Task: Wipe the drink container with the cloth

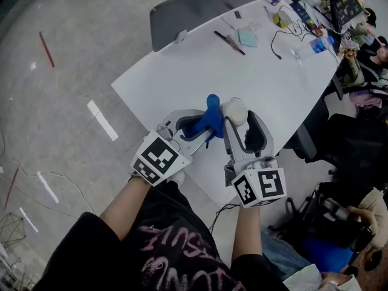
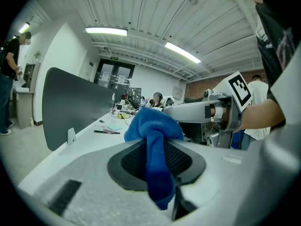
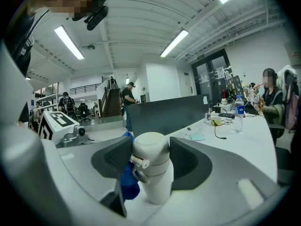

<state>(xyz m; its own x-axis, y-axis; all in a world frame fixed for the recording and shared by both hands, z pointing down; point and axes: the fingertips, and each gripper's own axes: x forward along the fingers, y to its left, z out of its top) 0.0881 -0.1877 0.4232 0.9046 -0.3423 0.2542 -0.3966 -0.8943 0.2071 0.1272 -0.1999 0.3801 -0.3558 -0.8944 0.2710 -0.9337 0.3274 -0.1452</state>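
Cloth meets container, both grippers loaded
Left gripper (image 1: 195, 128) pinches the blue cloth (image 2: 154, 140), right gripper (image 1: 241, 121) clamps the white drink container (image 3: 153, 171) over the white table's (image 1: 273, 83) near edge — cloth right against the container's side

The person wears a black short-sleeved top (image 1: 162, 247) with pink lettering; above it, the grey left gripper (image 1: 205, 126) and right gripper (image 1: 241, 117) bear black-and-white marker cubes (image 1: 159, 158).
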